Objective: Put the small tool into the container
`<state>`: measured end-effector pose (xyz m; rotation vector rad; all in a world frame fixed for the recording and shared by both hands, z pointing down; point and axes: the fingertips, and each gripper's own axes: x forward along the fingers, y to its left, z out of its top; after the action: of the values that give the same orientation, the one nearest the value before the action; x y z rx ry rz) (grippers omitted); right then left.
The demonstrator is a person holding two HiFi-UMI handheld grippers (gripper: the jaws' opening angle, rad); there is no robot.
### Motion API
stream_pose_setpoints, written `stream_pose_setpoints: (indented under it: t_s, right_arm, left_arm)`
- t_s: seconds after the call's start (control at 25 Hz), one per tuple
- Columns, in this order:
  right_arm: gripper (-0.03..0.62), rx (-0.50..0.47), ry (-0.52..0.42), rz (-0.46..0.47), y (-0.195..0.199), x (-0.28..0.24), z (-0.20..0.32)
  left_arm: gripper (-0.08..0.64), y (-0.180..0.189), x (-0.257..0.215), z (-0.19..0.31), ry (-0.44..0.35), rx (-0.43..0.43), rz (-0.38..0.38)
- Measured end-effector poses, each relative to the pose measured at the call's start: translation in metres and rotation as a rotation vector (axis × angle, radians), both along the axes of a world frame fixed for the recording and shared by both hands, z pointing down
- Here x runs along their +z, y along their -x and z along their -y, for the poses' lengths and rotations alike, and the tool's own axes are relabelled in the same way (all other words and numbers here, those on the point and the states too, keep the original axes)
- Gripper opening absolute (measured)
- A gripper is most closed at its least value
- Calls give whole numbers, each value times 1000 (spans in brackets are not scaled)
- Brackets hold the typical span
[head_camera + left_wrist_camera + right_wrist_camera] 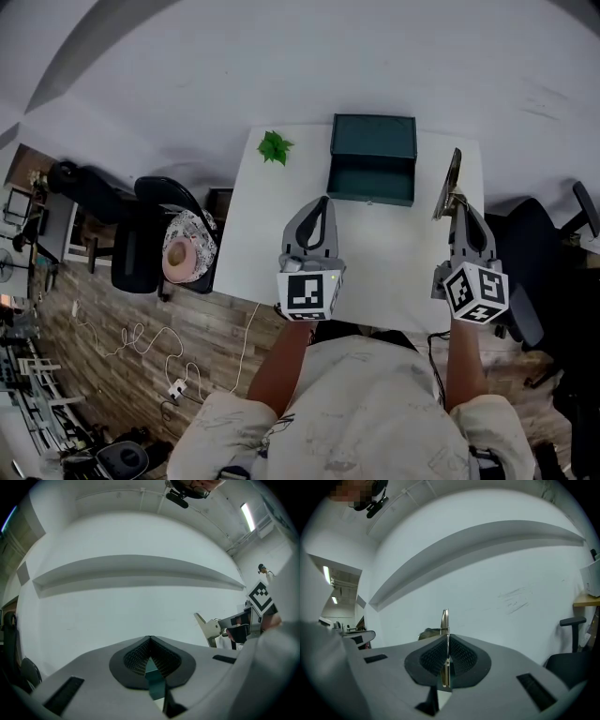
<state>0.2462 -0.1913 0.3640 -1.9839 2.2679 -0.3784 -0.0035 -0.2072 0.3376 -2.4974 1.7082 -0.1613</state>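
A dark green container [373, 157], a box with its front drawer pulled out, stands at the far middle of the white table [262, 244]. My right gripper [459, 208] hovers at the table's right side, shut on the small tool [448, 183], a thin flat metal blade that sticks up and forward past the fingertips. In the right gripper view the blade [445, 618] stands edge-on between the pressed pads of that gripper [446, 641]. My left gripper [324, 201] is held just in front of the container, shut and empty; in its own view the left gripper [150, 641] shows tips that meet.
A small green plant [275, 147] lies at the table's far left corner. Black chairs [141, 234] stand left of the table, one carrying a pink hat [180, 255]. Another chair [548, 253] is at the right. A white wall lies beyond the table.
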Motion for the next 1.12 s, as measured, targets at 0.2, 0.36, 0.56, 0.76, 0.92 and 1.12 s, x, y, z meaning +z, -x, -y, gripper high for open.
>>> stream_pose_setpoints:
  t_s: [0.2,0.36,0.56,0.76,0.92,1.12]
  right_arm:
    - [18,41,10,1,15,0,18]
    - [17,62,8,-14,27,-4,32]
    - [17,86,21,-27,38,-3,44]
    - [17,100,34,-47,49,-1,51]
    - [17,106,45,-55,55,3,58]
    - [17,109,59,-63,61,8,67]
  left_arm:
    - [6,16,1,26,2,31,-1]
    - [6,26,0,46,-5,60,-12]
    - [6,36,3,65,2,83,-27]
    - [6,47,7,76,11,93,-40]
    - [6,54,17,83,31,99,-52]
    - [6,58,28,90,51,106,-55]
